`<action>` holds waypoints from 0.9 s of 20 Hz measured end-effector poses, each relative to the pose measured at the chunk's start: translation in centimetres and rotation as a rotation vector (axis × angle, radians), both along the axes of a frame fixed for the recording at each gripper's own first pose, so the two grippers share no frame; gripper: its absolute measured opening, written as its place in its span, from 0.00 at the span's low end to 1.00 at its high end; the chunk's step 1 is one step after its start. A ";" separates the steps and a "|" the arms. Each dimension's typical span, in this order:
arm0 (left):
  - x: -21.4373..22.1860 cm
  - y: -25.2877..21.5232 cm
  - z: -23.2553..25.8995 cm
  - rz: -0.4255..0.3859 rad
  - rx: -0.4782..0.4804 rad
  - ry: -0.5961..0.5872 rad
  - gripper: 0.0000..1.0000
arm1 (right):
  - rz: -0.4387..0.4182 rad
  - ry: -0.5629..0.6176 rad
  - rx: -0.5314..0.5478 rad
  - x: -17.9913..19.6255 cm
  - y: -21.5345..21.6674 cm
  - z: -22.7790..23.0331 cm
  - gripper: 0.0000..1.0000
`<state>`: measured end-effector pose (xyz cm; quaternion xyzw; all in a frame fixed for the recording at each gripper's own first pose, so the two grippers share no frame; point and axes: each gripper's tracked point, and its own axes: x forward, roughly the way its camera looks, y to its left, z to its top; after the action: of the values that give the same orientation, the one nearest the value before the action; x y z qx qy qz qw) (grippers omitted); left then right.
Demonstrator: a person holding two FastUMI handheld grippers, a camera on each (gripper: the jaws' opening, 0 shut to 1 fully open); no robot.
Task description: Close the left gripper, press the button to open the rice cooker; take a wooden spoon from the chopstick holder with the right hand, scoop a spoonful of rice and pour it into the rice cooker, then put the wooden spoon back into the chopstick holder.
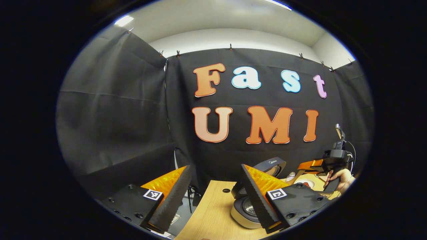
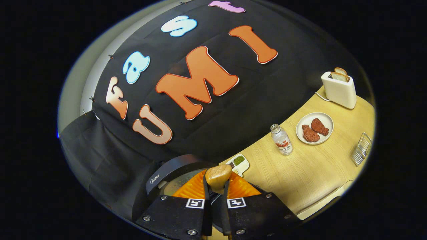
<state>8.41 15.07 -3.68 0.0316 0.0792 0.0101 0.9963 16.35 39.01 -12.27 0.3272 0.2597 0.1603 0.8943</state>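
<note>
The rice cooker stands on the wooden table with its dark lid raised. My left gripper is open with nothing between its fingers, held just left of and above the cooker. Farther right a hand holds my right gripper above the table. In the right gripper view the right gripper is shut on the wooden spoon, whose bowl sticks out past the fingertips over the open cooker lid. I cannot tell whether the spoon carries rice.
A small divided dish of grains sits beside the cooker. Along the table stand a water bottle, a plate with meat, a white toaster with bread and a wire rack.
</note>
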 end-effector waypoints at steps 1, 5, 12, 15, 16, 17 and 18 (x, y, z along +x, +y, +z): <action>0.0 0.1 0.1 0.001 0.000 0.000 0.95 | 0.009 -0.013 -0.013 -0.2 0.1 0.0 0.10; 0.0 0.1 -0.2 0.005 -0.003 0.006 0.98 | 0.038 -0.071 -0.071 -0.8 0.6 0.0 0.10; -0.3 0.6 0.1 0.016 0.003 0.002 0.95 | 0.078 -0.163 -0.163 -1.5 1.4 0.3 0.10; -0.6 0.9 0.0 0.021 0.009 0.002 0.95 | 0.098 -0.184 -0.180 -2.0 1.9 0.5 0.10; -0.6 1.0 0.0 0.023 0.013 0.002 0.95 | 0.104 -0.200 -0.194 -2.1 2.0 0.6 0.10; -0.5 1.0 0.0 0.024 0.014 0.001 0.95 | 0.107 -0.217 -0.213 -2.4 2.0 0.7 0.10; -0.5 1.0 0.1 0.024 0.012 0.000 0.95 | 0.110 -0.235 -0.234 -2.4 2.0 0.8 0.10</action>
<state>7.89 16.09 -3.59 0.0369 0.0793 0.0223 0.9959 13.92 40.97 -11.46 0.1852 0.1877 0.2150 0.9404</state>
